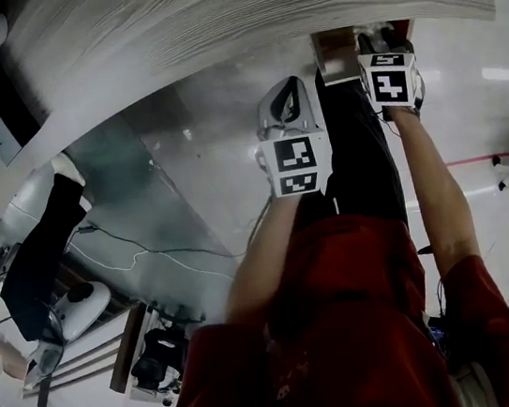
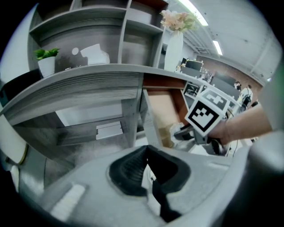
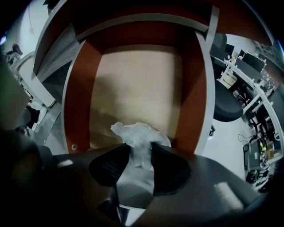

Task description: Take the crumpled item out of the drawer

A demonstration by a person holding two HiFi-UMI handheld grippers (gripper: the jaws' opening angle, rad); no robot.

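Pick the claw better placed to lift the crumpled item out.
Right: the right claw pinches the crumpled item inside the open drawer; the left claw is shut, empty, outside it.

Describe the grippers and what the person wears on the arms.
The left gripper and right gripper each have a grey moulded body with two black ribbed pads. Each carries a white cube printed with black square markers. The person wears a red top with short sleeves; forearms are bare.

- Ceiling strips glare at one o'clock in my left view.
- Shadow dims the drawer floor toward nine o'clock.
- Fisheye bends every edge; corners go black; my near body blurs.
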